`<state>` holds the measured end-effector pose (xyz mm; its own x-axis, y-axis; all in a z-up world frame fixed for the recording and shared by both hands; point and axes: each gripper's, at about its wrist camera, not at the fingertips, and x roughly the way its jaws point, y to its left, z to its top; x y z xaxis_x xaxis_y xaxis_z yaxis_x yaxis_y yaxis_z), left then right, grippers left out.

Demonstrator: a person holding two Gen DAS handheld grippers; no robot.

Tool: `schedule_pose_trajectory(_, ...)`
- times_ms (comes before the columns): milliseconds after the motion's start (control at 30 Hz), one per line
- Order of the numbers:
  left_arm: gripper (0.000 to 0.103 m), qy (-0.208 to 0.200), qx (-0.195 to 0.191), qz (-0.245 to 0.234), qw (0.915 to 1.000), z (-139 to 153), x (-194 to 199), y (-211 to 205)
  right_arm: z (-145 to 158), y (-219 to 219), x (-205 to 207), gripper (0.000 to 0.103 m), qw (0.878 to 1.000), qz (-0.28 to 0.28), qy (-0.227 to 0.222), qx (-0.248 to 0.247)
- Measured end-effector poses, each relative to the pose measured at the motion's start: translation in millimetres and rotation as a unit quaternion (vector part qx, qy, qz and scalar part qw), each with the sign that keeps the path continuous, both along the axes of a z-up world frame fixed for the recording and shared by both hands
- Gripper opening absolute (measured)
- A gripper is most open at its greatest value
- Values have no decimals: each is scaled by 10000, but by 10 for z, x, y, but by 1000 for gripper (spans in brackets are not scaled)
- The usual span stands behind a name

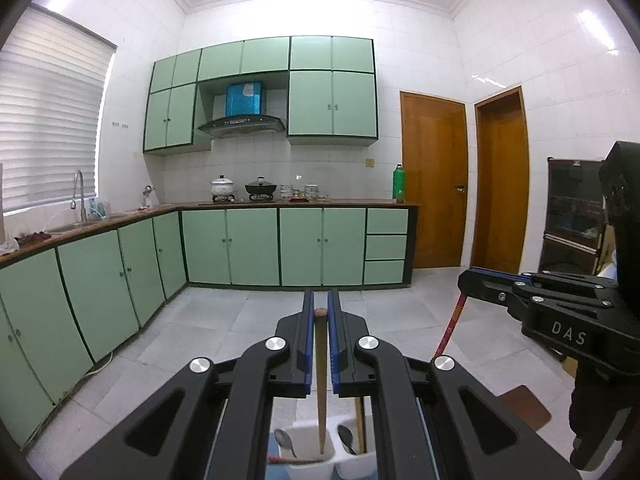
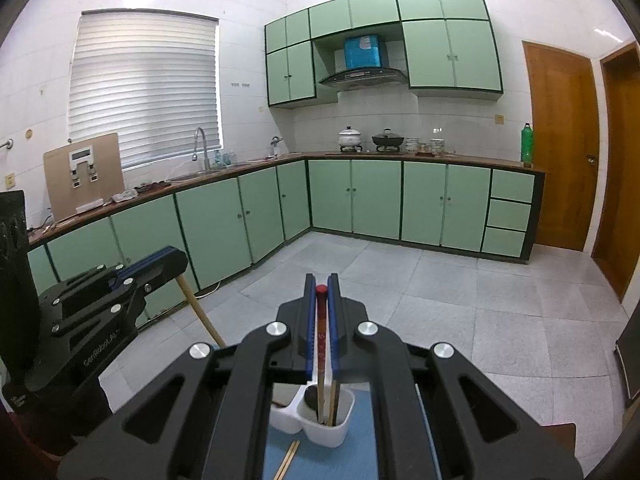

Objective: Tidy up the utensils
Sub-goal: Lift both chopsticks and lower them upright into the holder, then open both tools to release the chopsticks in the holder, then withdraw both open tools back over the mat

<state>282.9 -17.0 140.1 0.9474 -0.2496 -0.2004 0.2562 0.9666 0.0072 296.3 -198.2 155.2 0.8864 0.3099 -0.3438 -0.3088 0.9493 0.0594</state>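
Each tongs was closed on an upright stick, the left tongs (image 1: 319, 312) on a wooden chopstick (image 1: 321, 376) and the right tongs (image 2: 321, 292) on a red-topped chopstick (image 2: 321, 332), whose lower ends stood at 6 o'clock inside the white holder (image 2: 320, 426).

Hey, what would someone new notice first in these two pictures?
Each gripper pinches an upright stick over a white divided holder on a blue mat: the left gripper a plain wooden chopstick, the right gripper a red-topped chopstick. Behind runs a wall of mint-green cabinets.
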Motion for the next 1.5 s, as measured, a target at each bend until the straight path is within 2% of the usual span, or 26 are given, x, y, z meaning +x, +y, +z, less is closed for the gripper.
schedule_pose_trajectory(133,6,68,5,43,10000,-176,196,-42,-217,12,228,5,9999,-84,121,-4)
schedule_pose_trajectory(400,6,614,80,46,9981,-632,558,-73,-675,109,469,5,9988,-123,480,-68)
schedule_pose_trajectory(700,7,1160,177,75,9931,-968,695,-59,-1082,220,609,7,9940,-205,1044,-267)
schedule_pose_trajectory(733,10,1192,178,75,9927,-974,681,-46,-1094,217,594,15,9937,-258,1052,-295)
schedule_pose_trajectory(767,14,1211,163,60,9925,-967,673,-33,-1088,186,563,30,9939,-345,1011,-282)
schedule_pose_trajectory(800,17,1212,134,43,9925,-951,649,-6,-1070,149,511,37,9944,-416,940,-229)
schedule_pose_trajectory(833,26,1186,110,40,9929,-922,617,16,-1059,117,461,44,9948,-453,888,-186)
schedule_pose_trajectory(933,41,995,74,82,9950,-827,393,90,-1010,-11,214,50,9957,-548,731,-123)
schedule_pose_trajectory(1000,44,969,40,58,9953,-815,269,130,-1027,-89,50,58,9959,-585,686,-71)
schedule_pose_trajectory(1067,53,960,-2,81,9954,-829,94,173,-1072,-142,-131,68,9960,-599,658,-45)
schedule_pose_trajectory(1167,62,924,-36,120,9956,-919,-212,215,-1207,-172,-454,80,9960,-611,655,-76)
schedule_pose_trajectory(1267,65,1017,-70,157,9947,-1077,-453,255,-1394,-183,-726,88,9954,-586,761,-65)
schedule_pose_trajectory(1367,67,1268,-193,186,9916,-1317,-678,314,-1651,-192,-996,89,9941,-549,934,5)
schedule_pose_trajectory(1500,67,1574,-133,315,9869,-1652,-910,340,-2006,-151,-1267,89,9904,-585,1254,22)
